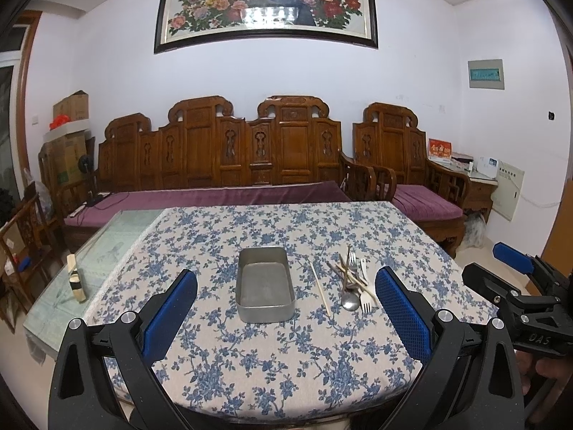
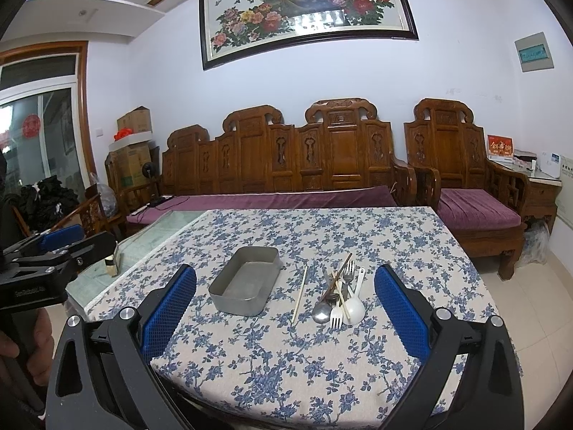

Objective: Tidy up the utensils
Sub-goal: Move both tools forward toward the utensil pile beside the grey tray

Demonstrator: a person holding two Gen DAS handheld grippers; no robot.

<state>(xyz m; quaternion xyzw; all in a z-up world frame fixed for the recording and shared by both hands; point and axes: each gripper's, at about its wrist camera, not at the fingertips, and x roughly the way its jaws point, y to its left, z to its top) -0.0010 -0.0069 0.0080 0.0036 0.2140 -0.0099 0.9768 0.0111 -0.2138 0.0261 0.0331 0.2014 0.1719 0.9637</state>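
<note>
An empty grey metal tray (image 1: 264, 313) (image 2: 229, 302) sits on the floral tablecloth. To its right lies a pile of utensils (image 1: 352, 279) (image 2: 338, 295): metal spoon, forks, a white spoon (image 2: 354, 308) and chopsticks. One pale chopstick (image 1: 319, 288) (image 2: 299, 294) lies apart between tray and pile. My left gripper (image 1: 286, 301) is open and empty, hovering before the table's near edge, facing the tray. My right gripper (image 2: 285, 297) is open and empty, facing the pile. The right gripper also shows at the left wrist view's right edge (image 1: 515, 268); the left gripper shows at the right wrist view's left edge (image 2: 61, 243).
The table (image 1: 250, 376) has a glass-topped strip on its left with a small wooden block (image 1: 76, 279) (image 2: 111, 263) standing on it. A carved wooden sofa (image 1: 222, 165) with purple cushions stands behind the table, and an armchair (image 2: 465, 186) at the right. Boxes are stacked far left.
</note>
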